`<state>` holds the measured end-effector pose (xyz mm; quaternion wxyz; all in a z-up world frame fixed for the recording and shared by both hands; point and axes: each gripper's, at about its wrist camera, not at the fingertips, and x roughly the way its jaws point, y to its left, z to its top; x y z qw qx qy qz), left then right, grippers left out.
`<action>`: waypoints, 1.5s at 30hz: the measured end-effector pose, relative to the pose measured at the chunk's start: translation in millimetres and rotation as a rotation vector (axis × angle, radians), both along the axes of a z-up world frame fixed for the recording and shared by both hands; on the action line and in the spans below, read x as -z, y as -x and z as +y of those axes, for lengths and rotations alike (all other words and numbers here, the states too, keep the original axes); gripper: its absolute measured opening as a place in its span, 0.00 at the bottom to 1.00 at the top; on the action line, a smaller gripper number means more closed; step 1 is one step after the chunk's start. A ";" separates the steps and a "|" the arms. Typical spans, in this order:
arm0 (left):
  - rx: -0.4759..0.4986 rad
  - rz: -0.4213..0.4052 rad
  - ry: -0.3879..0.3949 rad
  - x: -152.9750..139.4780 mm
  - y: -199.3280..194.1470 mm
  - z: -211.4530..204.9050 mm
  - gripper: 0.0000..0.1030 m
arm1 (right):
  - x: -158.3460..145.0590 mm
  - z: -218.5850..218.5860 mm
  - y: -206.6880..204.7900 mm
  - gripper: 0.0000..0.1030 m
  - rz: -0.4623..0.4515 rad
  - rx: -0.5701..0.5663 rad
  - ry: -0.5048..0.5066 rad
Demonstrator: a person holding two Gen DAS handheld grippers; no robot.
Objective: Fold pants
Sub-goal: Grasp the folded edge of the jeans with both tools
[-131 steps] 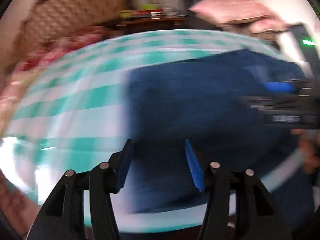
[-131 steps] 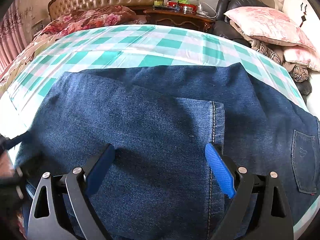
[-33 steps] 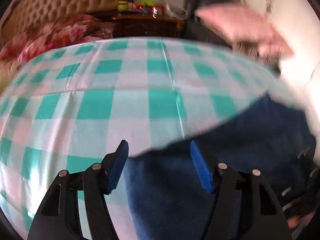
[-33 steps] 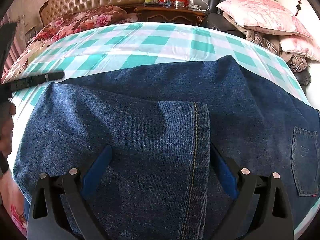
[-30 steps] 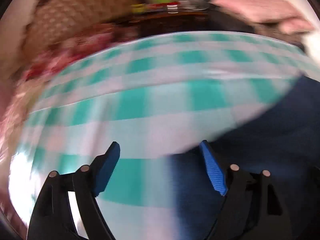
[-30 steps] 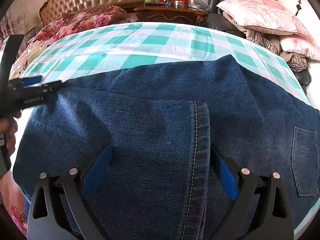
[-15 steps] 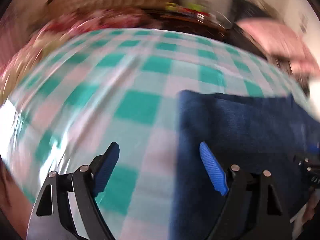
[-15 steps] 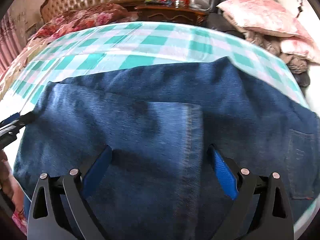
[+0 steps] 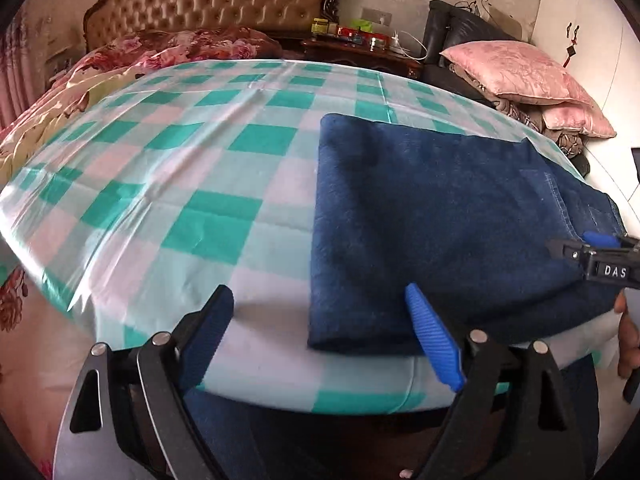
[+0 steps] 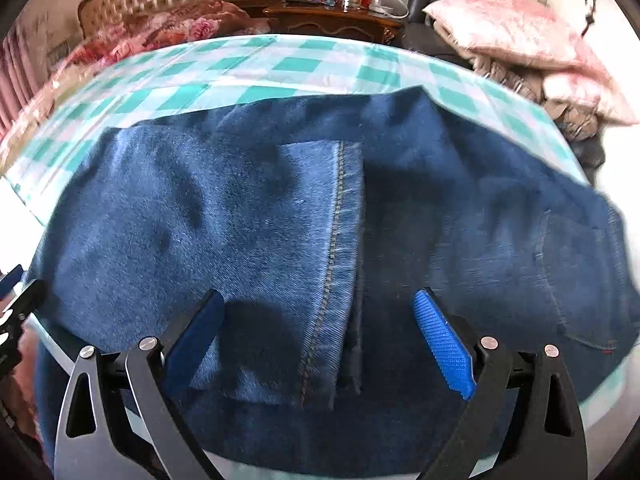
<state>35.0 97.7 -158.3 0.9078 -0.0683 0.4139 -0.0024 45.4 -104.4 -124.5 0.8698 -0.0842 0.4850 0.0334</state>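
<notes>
You are working in a home bedroom: a tufted tan leather headboard (image 9: pixel 216 4) stands far left, a dark wooden nightstand crowded with small jars (image 9: pixel 360 46) beside it, and pink satin pillows (image 9: pixel 516 74) are piled far right.

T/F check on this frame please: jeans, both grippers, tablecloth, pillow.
1. The jeans lie folded on a green checked tablecloth. True.
2. The left gripper is clamped on the jeans. False: its jaws are opening and nothing is pinched between them; it hangs over the jeans' near left corner.
3. The right gripper is open above the hem seam. True.
4. The jeans are red. False: they are blue.
5. A pink pillow sits beyond the table. True.
</notes>
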 end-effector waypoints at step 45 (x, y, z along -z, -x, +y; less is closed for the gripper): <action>0.034 -0.104 0.090 -57.3 8.3 -19.5 0.13 | -29.4 229.1 -112.2 0.86 0.420 -0.398 -0.127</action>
